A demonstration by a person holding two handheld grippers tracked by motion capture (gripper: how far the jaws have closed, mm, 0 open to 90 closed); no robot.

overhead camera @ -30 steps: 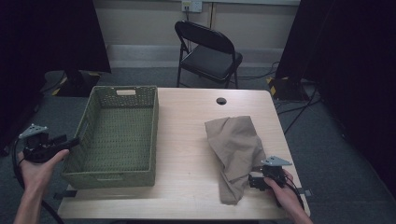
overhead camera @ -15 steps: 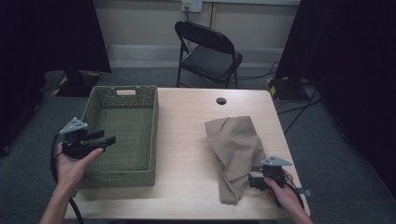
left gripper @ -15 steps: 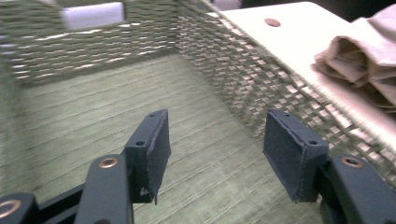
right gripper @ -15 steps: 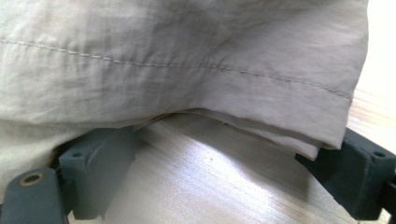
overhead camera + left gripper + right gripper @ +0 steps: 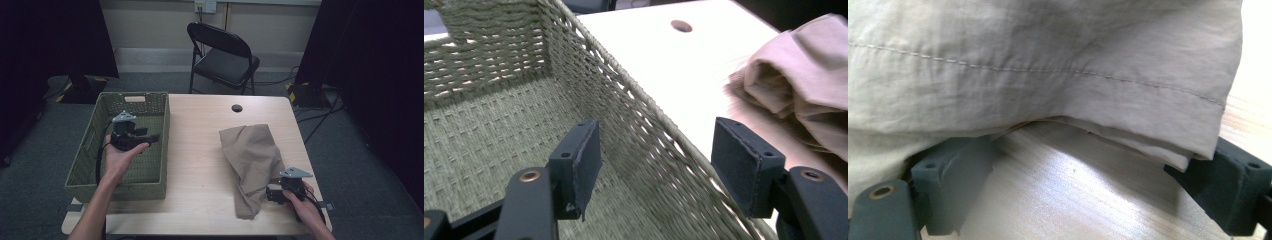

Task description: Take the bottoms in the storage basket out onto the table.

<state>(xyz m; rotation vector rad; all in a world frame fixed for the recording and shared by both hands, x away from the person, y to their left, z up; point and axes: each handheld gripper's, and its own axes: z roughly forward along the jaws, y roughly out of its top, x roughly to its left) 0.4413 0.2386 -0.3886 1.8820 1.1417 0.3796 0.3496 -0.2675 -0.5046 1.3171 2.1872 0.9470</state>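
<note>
Two hand-held grippers are at work around a tan garment (image 5: pixel 250 165) that lies crumpled on the bench (image 5: pixel 200 150), to the right of the green woven basket (image 5: pixel 87 165). The right hand-held gripper (image 5: pixel 272 194) sits at the garment's near edge, level with the bench; in the right gripper view its jaws stand apart with the folded hem (image 5: pixel 1128 100) draped across the gap, and the pads do not look pressed on the cloth. The left hand-held gripper (image 5: pixel 150 137) hovers over the basket's interior, pointing towards the garment, jaws apart and empty with the basket's right wall (image 5: pixel 649 135) running between them; they have just been opening further.

Judging from this, the step in hand is the left hand's approach to the garment while the right waits at the hem. Next, the left needs to clear the basket's right wall, reach the garment's nearer edge, and both should clamp on cloth before any lift towards the basket.
</note>
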